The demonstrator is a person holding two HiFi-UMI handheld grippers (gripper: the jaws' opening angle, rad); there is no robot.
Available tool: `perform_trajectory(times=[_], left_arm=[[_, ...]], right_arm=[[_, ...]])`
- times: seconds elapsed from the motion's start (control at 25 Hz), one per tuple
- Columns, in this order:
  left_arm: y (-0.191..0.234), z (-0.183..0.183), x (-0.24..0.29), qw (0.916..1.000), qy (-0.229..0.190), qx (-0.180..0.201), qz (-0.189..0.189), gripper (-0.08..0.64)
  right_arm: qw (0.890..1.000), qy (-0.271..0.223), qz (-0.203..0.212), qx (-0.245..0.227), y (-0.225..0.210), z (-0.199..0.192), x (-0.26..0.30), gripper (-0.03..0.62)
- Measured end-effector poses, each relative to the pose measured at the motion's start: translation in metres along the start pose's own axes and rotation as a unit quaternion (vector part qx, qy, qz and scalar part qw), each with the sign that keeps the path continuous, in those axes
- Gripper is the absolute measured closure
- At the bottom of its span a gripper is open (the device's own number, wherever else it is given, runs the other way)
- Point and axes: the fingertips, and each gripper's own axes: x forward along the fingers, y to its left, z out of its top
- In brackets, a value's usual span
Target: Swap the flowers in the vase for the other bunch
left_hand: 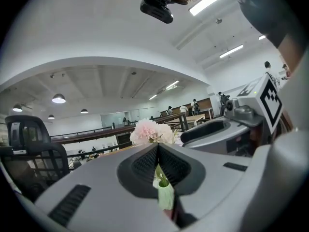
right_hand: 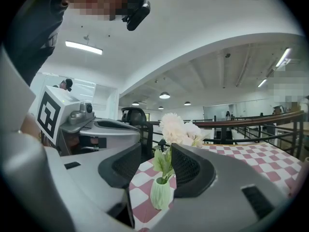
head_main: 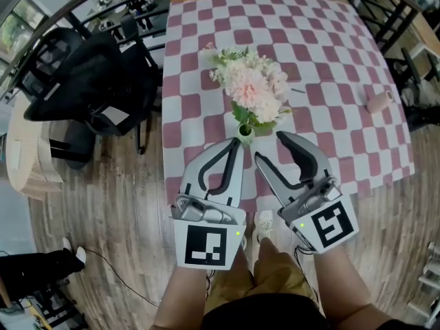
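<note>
A pale green vase (head_main: 244, 135) stands near the front edge of the checkered table (head_main: 330, 40) and holds a bunch of pink and white flowers (head_main: 256, 88). Smaller white blooms with leaves (head_main: 223, 57) show at the bunch's far left; whether they are a separate bunch I cannot tell. My left gripper (head_main: 238, 145) is shut and empty, its tips just in front of the vase. My right gripper (head_main: 269, 148) is open, just right of the vase. In the right gripper view the vase (right_hand: 161, 195) and flowers (right_hand: 179, 128) stand beyond my open right gripper (right_hand: 157, 156). In the left gripper view the vase (left_hand: 165, 197) shows through a thin slit in my left gripper (left_hand: 159, 163).
A pinkish roll (head_main: 379, 102) lies on the table at the right. A black office chair (head_main: 79, 81) stands left of the table on the wooden floor. Dark railings (head_main: 385, 19) run around the table's far sides. The person's legs (head_main: 265, 273) are under the grippers.
</note>
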Motion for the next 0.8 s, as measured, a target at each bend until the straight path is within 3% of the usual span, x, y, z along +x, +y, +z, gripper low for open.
perform_trajectory(times=[0.44, 0.6, 0.8], left_arm=[[0.007, 0.039, -0.025, 0.9997, -0.024, 0.006, 0.002, 0.551], [0.008, 0.055, -0.030, 0.9993, -0.036, 0.011, -0.005, 0.552], [0.003, 0.070, -0.041, 0.9987, -0.044, 0.021, -0.014, 0.552]], right_arm=[[0.999, -0.031, -0.003, -0.025, 0.014, 0.052, -0.014, 0.405], [0.999, -0.038, -0.007, -0.035, 0.017, 0.066, -0.022, 0.478], [0.998, -0.038, 0.005, -0.043, 0.023, 0.075, -0.033, 0.513]])
